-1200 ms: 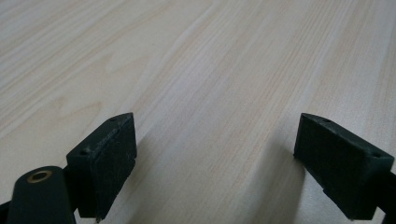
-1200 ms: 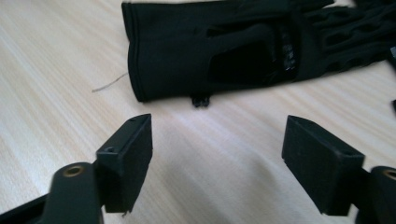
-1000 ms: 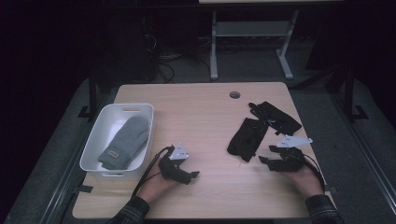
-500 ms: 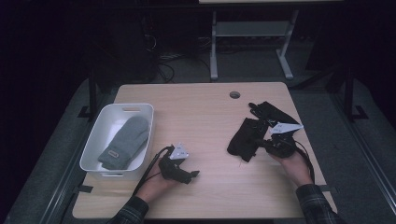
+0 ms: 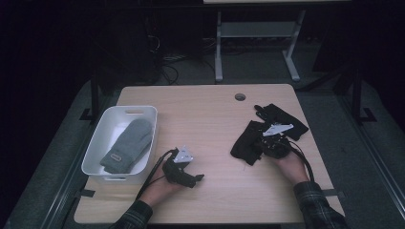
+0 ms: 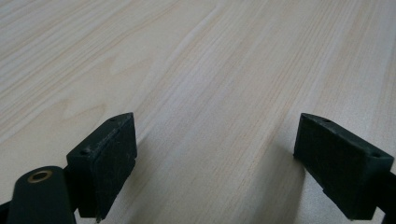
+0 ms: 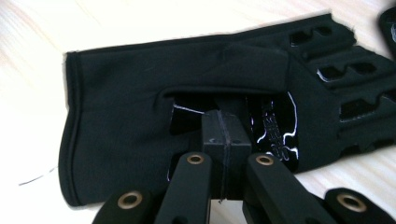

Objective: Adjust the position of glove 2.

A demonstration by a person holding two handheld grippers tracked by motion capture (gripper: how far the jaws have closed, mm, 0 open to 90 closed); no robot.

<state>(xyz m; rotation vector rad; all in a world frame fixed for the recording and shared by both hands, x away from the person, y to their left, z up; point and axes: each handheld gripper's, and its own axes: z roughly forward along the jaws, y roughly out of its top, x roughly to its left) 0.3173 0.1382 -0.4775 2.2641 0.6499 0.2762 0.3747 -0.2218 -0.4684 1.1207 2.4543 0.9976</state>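
A black glove (image 5: 244, 143) lies flat at the table's right; in the right gripper view it (image 7: 126, 93) spreads under the jaws, cuff at left. My right gripper (image 5: 263, 145) is over it, jaws shut pad to pad, tips (image 7: 224, 122) against a fold in the glove's middle; no fabric shows between the pads. A second black glove (image 5: 289, 120) lies just behind. My left gripper (image 5: 193, 180) rests near the front middle of the table, its jaws (image 6: 215, 158) open over bare wood.
A white bin (image 5: 119, 110) at the left holds a grey mitten (image 5: 126, 143). The wooden table (image 5: 205, 119) has a cable hole (image 5: 240, 97) at the back. Beyond the table stand a desk frame (image 5: 218, 47) and cables on a dark floor.
My right gripper has moved from the front right of the table up and left onto the nearer black glove. The left gripper has stayed where it was.
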